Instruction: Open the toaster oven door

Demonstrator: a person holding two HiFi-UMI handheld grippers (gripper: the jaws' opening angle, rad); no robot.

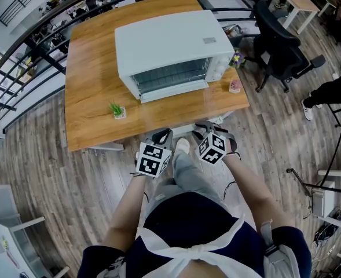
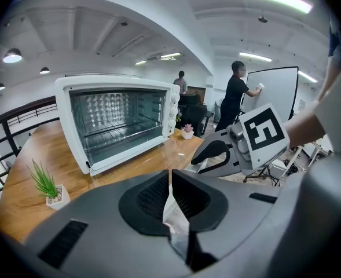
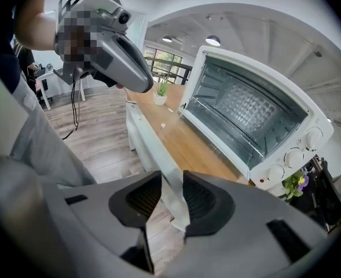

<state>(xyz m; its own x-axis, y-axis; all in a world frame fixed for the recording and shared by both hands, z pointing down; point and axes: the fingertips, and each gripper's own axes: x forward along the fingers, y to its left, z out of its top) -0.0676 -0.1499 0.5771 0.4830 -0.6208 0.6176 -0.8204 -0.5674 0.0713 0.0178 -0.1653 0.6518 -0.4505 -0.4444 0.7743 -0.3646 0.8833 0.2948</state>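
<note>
- Wooden table (image 1: 95,80): fills the upper middle of the head view, with wood-plank floor around it and a black railing curving behind it.
- Toaster oven (image 1: 170,48): white, standing on the table toward its far side, at 12 o'clock from both grippers. Its glass front faces the person, the wire rack inside shows, and its knobs sit at the right end. Whether the door is down cannot be told.
- Office chair (image 1: 280,45): black, on the floor at 3 o'clock from the oven, clear of the table.
- Left gripper (image 1: 161,138): held over the floor just off the table's near edge, at 6 o'clock from the oven. Its jaws are pressed together with only a slit between the pads and nothing in them.
- Right gripper (image 1: 205,129): just beside the left one, at its 3 o'clock. Its jaws are spread and empty.
- Potted plant (image 1: 118,110): small, green, at 8 o'clock from the oven.
- Pink pot (image 1: 235,86): tiny, at 4 o'clock from the oven, near the table's right edge.
</note>
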